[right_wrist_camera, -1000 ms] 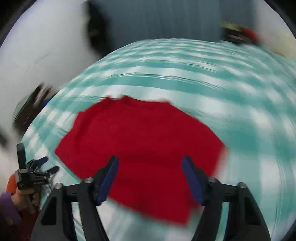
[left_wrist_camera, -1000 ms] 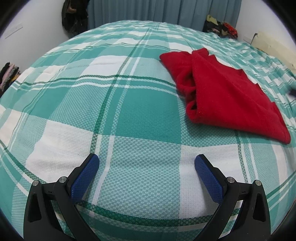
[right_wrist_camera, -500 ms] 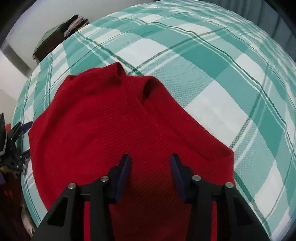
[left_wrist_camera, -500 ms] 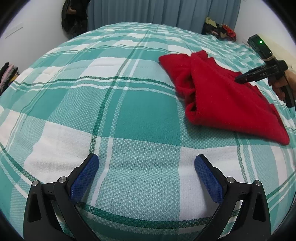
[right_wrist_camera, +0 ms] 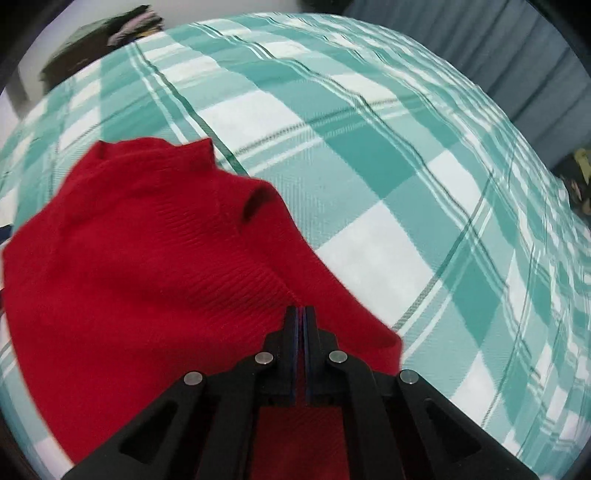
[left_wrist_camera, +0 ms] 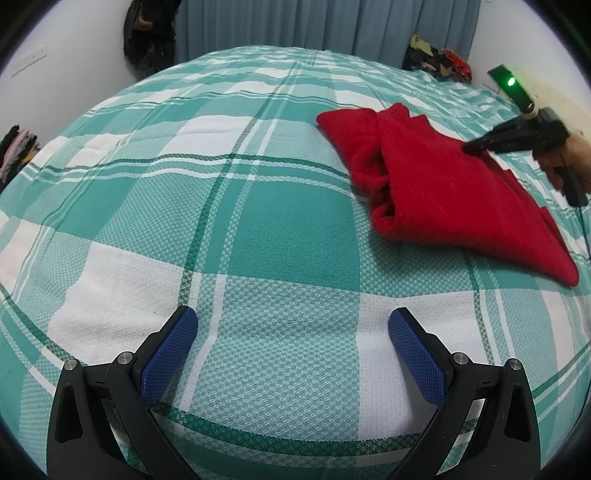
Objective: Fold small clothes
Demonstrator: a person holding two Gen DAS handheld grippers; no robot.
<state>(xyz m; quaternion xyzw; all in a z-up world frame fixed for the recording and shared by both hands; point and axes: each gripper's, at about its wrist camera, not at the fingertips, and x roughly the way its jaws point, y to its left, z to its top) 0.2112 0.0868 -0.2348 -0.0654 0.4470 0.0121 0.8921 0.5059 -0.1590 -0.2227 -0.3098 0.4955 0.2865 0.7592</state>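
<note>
A red knit sweater [left_wrist_camera: 443, 184] lies partly folded on a bed with a green and white plaid cover [left_wrist_camera: 258, 221]. My left gripper [left_wrist_camera: 291, 347] is open and empty, low over the cover, well to the near left of the sweater. My right gripper [right_wrist_camera: 300, 314] is shut on a pinch of the sweater [right_wrist_camera: 147, 258] near its right edge. In the left wrist view the right gripper [left_wrist_camera: 469, 147] touches the sweater's top from the right, held by a hand.
Blue curtains [left_wrist_camera: 332, 29] hang behind the bed. Dark clothes [left_wrist_camera: 147, 37] hang on the far left wall, and a pile of clothes [left_wrist_camera: 439, 59] lies at the far right. More clothes [left_wrist_camera: 14, 147] sit at the left edge.
My right gripper has come down onto the sweater and closed from open to shut on the fabric. My left gripper has stayed still and open.
</note>
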